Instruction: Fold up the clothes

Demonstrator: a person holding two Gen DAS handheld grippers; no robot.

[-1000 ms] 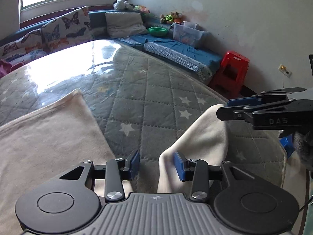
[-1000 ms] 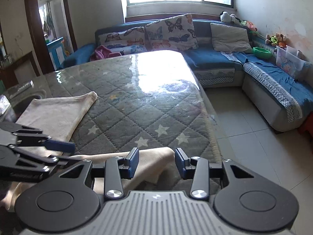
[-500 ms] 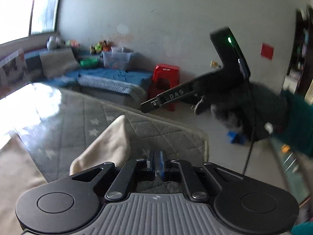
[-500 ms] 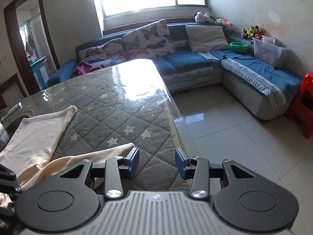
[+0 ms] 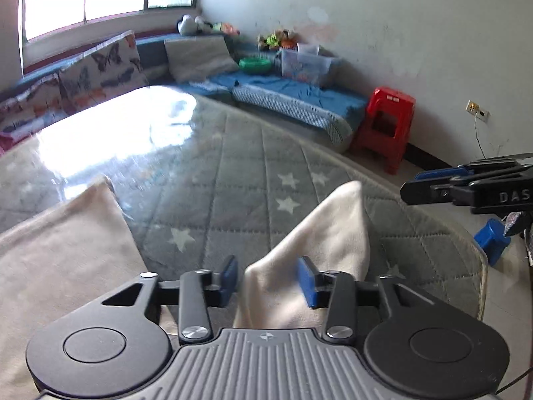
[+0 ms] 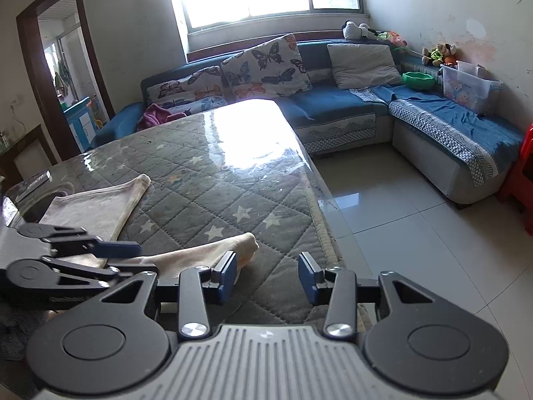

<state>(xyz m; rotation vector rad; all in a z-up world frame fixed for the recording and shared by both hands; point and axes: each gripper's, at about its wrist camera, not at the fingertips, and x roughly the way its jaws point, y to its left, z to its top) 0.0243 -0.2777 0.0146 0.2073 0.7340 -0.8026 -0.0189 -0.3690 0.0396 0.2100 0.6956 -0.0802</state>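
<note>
Left wrist view: left gripper (image 5: pixel 268 276), lower centre, spread around the cream garment (image 5: pixel 319 233) fold; should be closed squarely. Right gripper (image 6: pixel 267 275) spread, empty.

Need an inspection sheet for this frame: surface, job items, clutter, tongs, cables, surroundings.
Surface: grey star-quilted table cover under glossy clear film, window glare.
Job's things: one cream garment, two ends spread apart on the cover; near end humped.
Clutter: flat grey object at the far left table edge, unidentifiable.
Tongs: left tongs open, astride the humped end; right tongs open, holding nothing.
Cables: thin wall-socket cable.
Surroundings: blue sofa, red stool, tiled floor.
</note>
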